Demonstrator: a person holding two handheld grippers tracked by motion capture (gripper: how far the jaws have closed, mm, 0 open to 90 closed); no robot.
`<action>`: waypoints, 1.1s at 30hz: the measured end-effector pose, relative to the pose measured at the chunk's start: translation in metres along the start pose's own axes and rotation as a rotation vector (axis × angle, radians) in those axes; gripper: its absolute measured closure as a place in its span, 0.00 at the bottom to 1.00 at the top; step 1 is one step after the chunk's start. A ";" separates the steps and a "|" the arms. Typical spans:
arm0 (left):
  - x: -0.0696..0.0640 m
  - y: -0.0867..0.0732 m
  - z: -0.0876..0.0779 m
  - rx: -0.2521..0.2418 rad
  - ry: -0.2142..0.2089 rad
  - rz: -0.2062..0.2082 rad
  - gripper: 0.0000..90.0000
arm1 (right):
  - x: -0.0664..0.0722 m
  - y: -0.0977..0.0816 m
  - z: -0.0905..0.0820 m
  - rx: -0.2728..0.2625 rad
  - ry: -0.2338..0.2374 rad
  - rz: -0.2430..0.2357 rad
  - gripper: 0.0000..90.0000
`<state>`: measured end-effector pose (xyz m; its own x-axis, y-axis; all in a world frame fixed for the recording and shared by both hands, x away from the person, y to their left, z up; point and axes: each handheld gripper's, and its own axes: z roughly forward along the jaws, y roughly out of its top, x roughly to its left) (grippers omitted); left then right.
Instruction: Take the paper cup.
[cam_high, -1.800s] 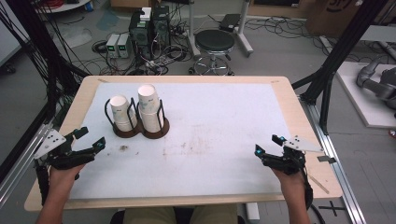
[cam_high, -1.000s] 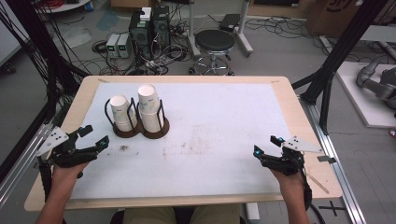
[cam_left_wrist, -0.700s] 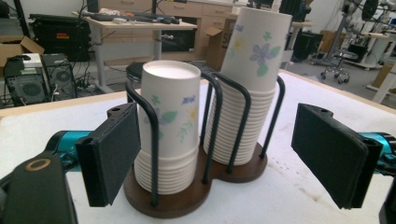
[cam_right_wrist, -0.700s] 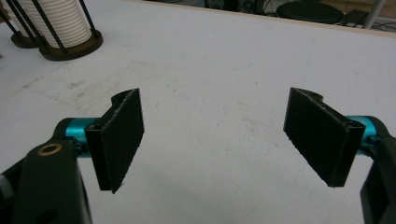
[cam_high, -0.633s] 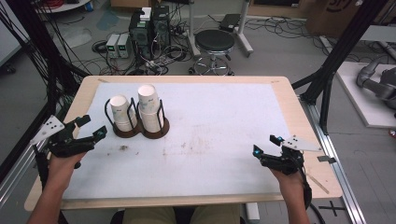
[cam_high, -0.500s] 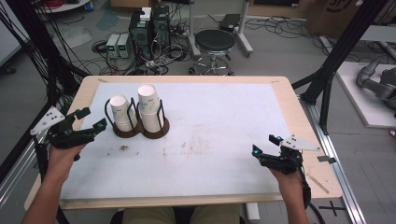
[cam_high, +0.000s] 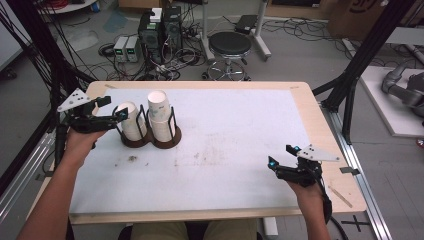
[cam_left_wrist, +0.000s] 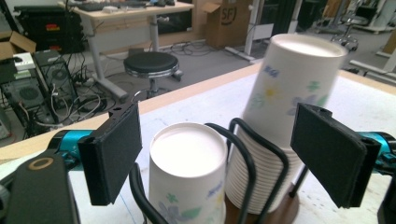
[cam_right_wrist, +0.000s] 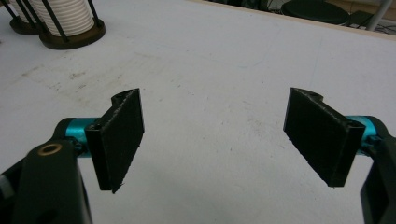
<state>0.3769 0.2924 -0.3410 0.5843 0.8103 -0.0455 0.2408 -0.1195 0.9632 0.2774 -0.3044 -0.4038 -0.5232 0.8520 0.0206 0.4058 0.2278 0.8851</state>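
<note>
Left gripper (cam_left_wrist: 215, 156) hung spread around the short white floral paper cup stack (cam_left_wrist: 187, 175); should centre, then pinch gently.

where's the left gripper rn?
In the high view the left gripper is at the table's far-left, jaws open, right beside the shorter cup stack in the wire holder. The left gripper view shows that stack between its jaws, not yet gripped.

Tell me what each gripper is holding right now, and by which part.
Nothing is held. The left gripper is open around the shorter cup stack without touching it; the right gripper is open over the table.
</note>
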 end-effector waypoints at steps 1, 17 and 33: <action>0.001 -0.001 0.004 0.001 0.002 -0.003 0.19 | 0.000 0.000 0.000 0.000 -0.001 -0.011 0.23; 0.008 -0.013 0.029 0.091 0.039 -0.007 0.28 | -0.002 -0.003 -0.002 0.007 -0.007 0.005 0.23; 0.008 -0.001 0.025 0.088 0.033 -0.011 0.41 | -0.002 -0.003 0.000 0.013 -0.001 0.001 0.23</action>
<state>0.4003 0.2847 -0.3491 0.5559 0.8300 -0.0455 0.3148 -0.1595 0.9357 0.2770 -0.3069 -0.4061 -0.5221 0.8526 0.0212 0.4164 0.2332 0.8788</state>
